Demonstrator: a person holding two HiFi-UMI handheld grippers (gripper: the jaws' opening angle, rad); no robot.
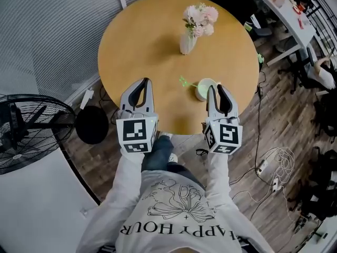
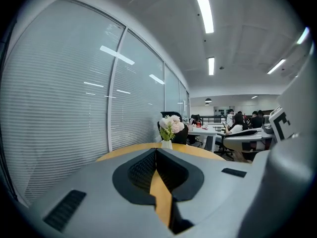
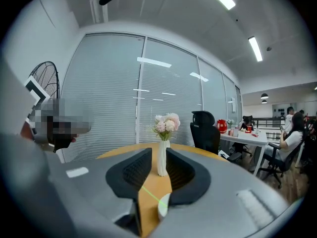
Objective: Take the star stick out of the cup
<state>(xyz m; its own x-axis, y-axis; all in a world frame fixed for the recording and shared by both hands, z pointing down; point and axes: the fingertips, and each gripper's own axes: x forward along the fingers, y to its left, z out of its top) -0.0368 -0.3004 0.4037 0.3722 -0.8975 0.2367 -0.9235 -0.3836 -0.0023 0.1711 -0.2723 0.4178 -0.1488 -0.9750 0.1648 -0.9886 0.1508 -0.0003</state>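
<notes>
A pale green cup [image 1: 205, 88] stands near the front edge of the round yellow table [image 1: 137, 41]. A thin green star stick [image 1: 185, 82] leans out of it to the left. My right gripper [image 1: 217, 88] hovers just to the right of the cup, open, with nothing between its pads. In the right gripper view the gripper [image 3: 158, 152] shows a gap between its jaws. The cup's rim [image 3: 163, 205] and the stick [image 3: 151, 195] lie low under the right jaw. My left gripper [image 1: 146, 81] is left of the stick, shut and empty, tips meeting [image 2: 156, 151].
A white vase [image 1: 187, 42] of pink flowers [image 1: 200, 19] stands at the table's middle back, straight ahead of both grippers [image 2: 167, 144] [image 3: 162, 160]. A black fan [image 1: 26, 130] and a round black object [image 1: 92, 124] are on the floor at left. Cables [image 1: 274, 167] lie at right.
</notes>
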